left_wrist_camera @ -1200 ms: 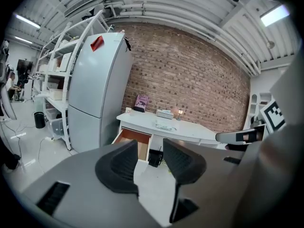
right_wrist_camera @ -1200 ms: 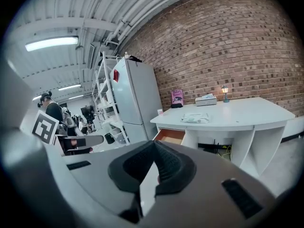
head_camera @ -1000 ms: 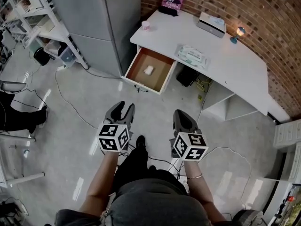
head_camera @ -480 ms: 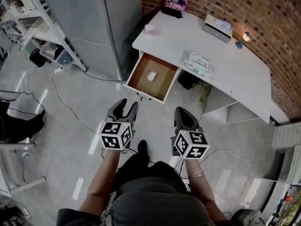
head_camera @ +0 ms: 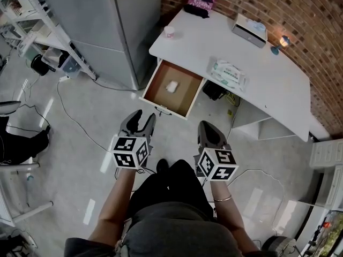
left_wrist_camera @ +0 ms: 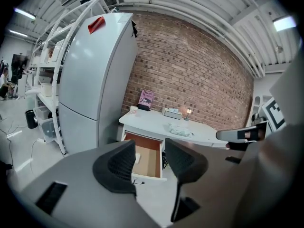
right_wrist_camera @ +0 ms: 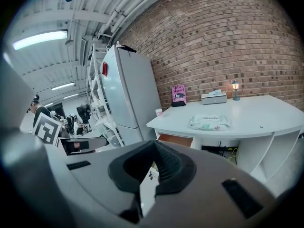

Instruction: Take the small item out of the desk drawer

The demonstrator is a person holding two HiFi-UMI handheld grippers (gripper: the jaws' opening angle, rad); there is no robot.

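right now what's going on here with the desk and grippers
A person stands back from the white desk with a gripper in each hand, both empty. The left gripper is opening its jaws on nothing; the right gripper has its jaws together. The drawer is pulled open and the small white item lies inside, not yet touched.

The desk drawer [head_camera: 181,99] is pulled wide open and is brown inside. A small white item [head_camera: 172,87], maybe a little box, lies on its floor.
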